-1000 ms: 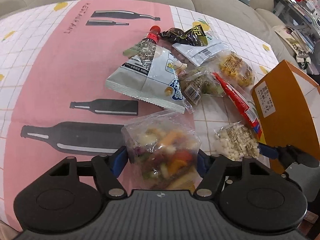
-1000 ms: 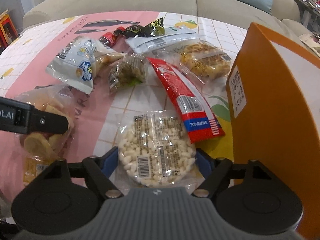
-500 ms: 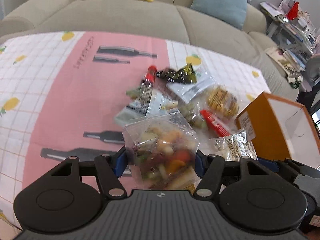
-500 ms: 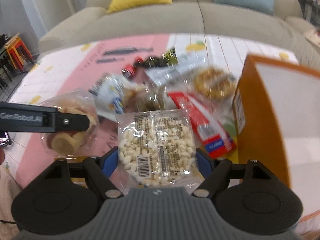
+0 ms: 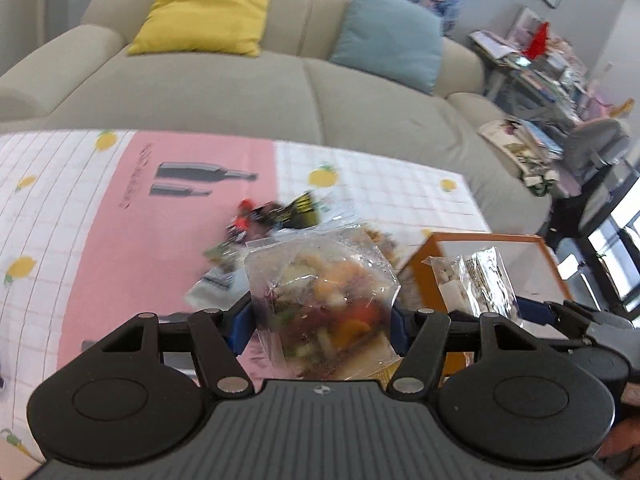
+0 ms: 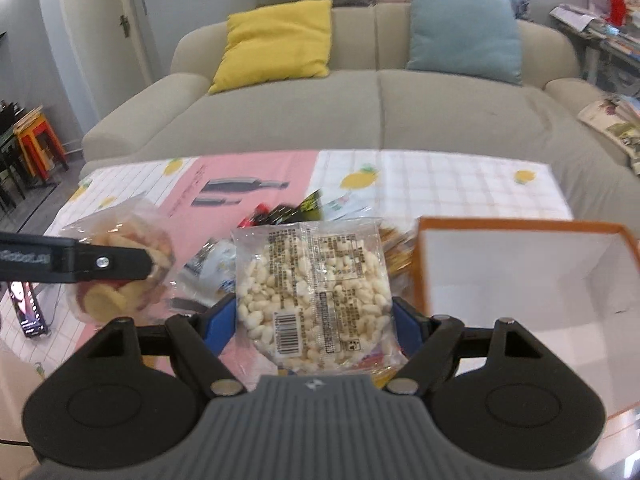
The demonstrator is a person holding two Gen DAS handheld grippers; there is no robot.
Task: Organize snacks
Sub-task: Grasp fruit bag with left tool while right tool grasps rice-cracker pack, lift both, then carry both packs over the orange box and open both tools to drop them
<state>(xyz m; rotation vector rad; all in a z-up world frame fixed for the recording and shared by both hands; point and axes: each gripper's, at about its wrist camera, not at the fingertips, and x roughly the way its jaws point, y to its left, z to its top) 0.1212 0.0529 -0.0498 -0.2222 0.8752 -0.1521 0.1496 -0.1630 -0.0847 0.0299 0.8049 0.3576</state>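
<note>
My left gripper (image 5: 320, 322) is shut on a clear bag of mixed dried fruit and vegetable crisps (image 5: 324, 300), held up above the table. My right gripper (image 6: 310, 320) is shut on a clear pack of white puffed rice (image 6: 312, 292), also lifted. In the right wrist view the left gripper (image 6: 76, 262) shows at the left with its crisps bag (image 6: 120, 276). The puffed rice pack (image 5: 474, 280) appears at the right of the left wrist view. An open orange box (image 6: 532, 280) with a white inside stands at the right. Several snack packets (image 5: 276, 216) lie blurred on the tablecloth (image 5: 100, 248).
A beige sofa (image 6: 360, 108) with a yellow cushion (image 6: 276, 42) and a blue cushion (image 6: 464, 26) stands behind the table. A phone (image 6: 28, 308) lies near the table's left edge. Cluttered shelves (image 5: 540, 64) and stools (image 6: 28, 140) sit at the room's sides.
Both grippers have risen from the table with their packs held, and the views have tilted up to show the sofa. The snack pile now lies further below.
</note>
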